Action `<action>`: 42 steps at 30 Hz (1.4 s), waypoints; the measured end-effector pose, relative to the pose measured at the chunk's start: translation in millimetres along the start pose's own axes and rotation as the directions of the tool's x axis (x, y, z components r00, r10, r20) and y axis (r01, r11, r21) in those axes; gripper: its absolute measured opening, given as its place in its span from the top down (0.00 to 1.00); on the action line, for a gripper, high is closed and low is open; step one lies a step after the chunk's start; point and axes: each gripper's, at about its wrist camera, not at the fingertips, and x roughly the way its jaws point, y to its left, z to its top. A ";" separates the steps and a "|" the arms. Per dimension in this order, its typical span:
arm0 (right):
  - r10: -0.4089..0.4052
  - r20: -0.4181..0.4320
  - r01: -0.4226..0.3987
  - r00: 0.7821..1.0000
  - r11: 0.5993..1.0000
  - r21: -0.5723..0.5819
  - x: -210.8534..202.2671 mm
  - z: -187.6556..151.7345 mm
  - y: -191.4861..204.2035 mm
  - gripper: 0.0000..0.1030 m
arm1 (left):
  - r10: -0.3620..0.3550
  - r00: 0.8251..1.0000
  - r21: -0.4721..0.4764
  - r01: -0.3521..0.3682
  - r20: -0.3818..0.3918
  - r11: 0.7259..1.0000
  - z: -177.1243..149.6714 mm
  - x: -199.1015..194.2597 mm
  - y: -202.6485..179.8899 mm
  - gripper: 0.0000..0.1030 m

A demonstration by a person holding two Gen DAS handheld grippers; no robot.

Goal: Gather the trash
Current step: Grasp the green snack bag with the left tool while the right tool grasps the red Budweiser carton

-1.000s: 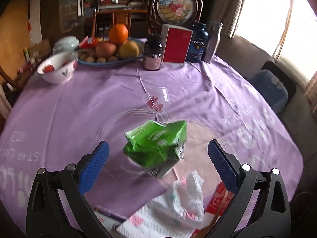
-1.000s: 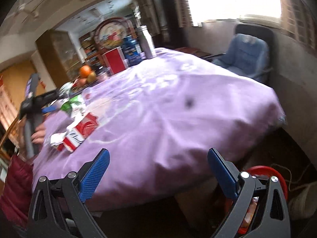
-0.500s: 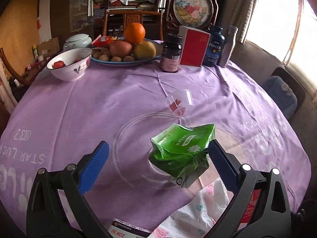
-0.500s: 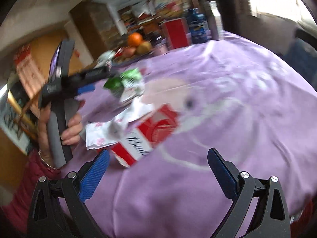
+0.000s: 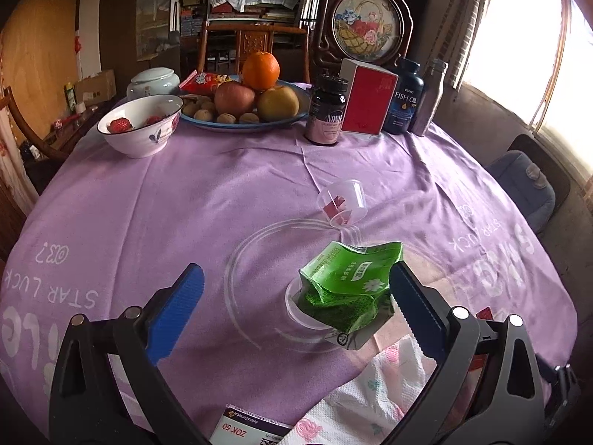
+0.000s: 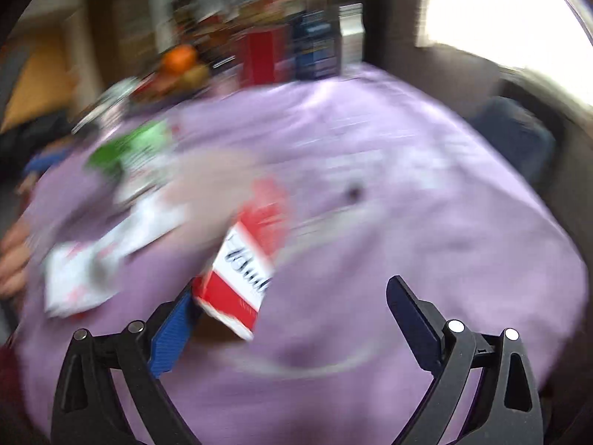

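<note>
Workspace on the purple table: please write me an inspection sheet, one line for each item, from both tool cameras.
Surface: round table under a purple cloth with white print.
Job's things: crumpled green packet on a clear lid; tipped clear cup; floral napkin; red and white carton; printed slip.
Clutter: fruit plate, bowl, white jar, three bottles, red box, round framed picture.
Grippers: left tool open, right pad beside the packet; right tool open, carton near its left pad, view blurred.
Cables: nothing seen.
Surroundings: bright window, blue chair, wooden chairs, shelves.
</note>
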 end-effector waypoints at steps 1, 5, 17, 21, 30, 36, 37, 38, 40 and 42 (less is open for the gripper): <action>0.010 0.009 -0.010 1.000 0.999 0.038 -3.5 1.7 -12.7 0.07 | -0.010 1.000 -0.004 0.010 -0.002 1.000 -0.2 -0.4 0.0 0.06; 0.142 0.021 -0.143 0.990 0.987 0.075 -8.8 4.5 -20.9 0.07 | -0.004 1.000 0.029 0.004 -0.002 1.000 -3.8 1.5 -7.6 0.06; 0.097 -0.041 -0.103 0.994 0.977 -0.187 16.8 5.2 21.8 0.07 | -0.011 0.999 0.041 0.013 -0.033 0.999 -7.1 9.9 -9.2 0.06; 0.141 -0.114 -0.158 0.983 0.974 -0.163 30.1 8.8 19.7 0.18 | -0.041 0.999 0.042 0.042 -0.028 0.998 -6.6 8.3 -9.8 0.07; 0.137 -0.129 -0.160 0.982 0.968 -0.195 35.3 3.3 28.0 0.51 | -0.083 0.996 0.134 0.084 -0.009 0.987 -13.3 7.6 -31.8 0.07; 0.188 -0.136 -0.207 0.973 0.967 -0.147 36.3 5.8 19.8 0.48 | -0.028 0.999 0.238 0.033 -0.025 0.971 -23.7 25.8 -54.0 0.26; 0.192 -0.136 -0.211 0.972 0.967 -0.144 36.2 6.0 19.3 0.48 | -0.020 1.000 0.255 0.023 -0.015 0.967 -24.7 24.7 -55.5 0.35; 0.191 -0.136 -0.210 0.972 0.967 -0.144 36.1 6.0 19.3 0.48 | -0.026 1.000 0.257 0.028 -0.011 0.966 -24.8 23.2 -54.7 0.35; 0.188 -0.135 -0.207 0.973 0.967 -0.147 35.4 5.5 19.7 0.48 | -0.044 0.999 0.232 0.037 0.025 0.972 -21.8 12.6 -50.5 0.36; 0.191 -0.135 -0.210 0.972 0.967 -0.145 35.8 5.3 19.8 0.48 | -0.074 0.994 0.217 0.056 0.075 0.975 -17.8 -5.7 -46.5 0.36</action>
